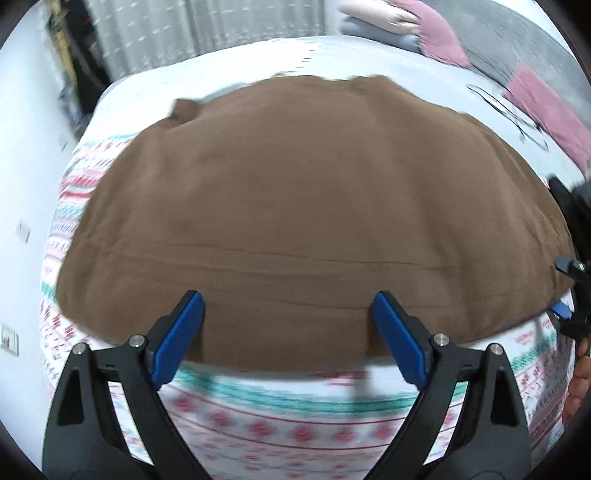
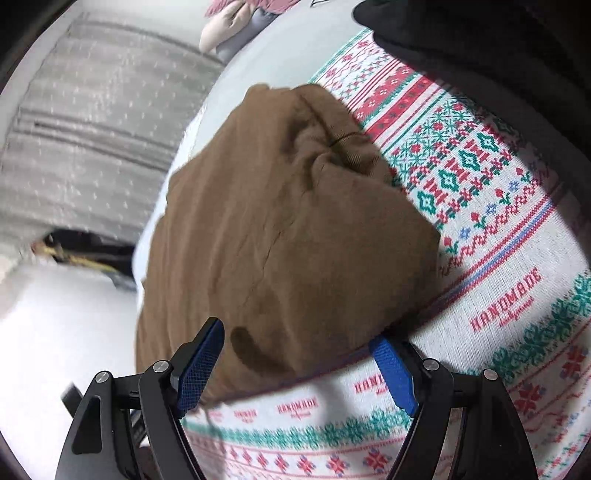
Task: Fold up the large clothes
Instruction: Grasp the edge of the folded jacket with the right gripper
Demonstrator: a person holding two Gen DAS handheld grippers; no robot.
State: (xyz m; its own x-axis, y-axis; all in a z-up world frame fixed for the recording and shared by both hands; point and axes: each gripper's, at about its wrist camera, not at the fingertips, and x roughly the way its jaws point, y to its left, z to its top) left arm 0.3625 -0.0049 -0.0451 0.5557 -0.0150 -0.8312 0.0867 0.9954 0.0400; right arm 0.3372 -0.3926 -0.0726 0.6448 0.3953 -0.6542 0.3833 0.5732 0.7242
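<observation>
bed with patterned sheet [image 1: 295, 417], pale curtain [image 1: 207, 26] behind, white wall [image 1: 26, 177], grey-pink pillows [image 1: 424, 33]

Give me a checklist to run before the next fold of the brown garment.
1. Left gripper open, nothing pinched: ok.
2. Right gripper open, nothing pinched: ok.
3. Brown garment lying flat on the patterned bedspread: mostly ok; the right wrist view shows wrinkles at its far end.
4. Near edge between the left gripper's fingers: ok, though contact cannot be told.
5. Garment corner within the right gripper's span: ok.
6. Far edge of the garment straight: cannot tell, the picture is blurred.
</observation>
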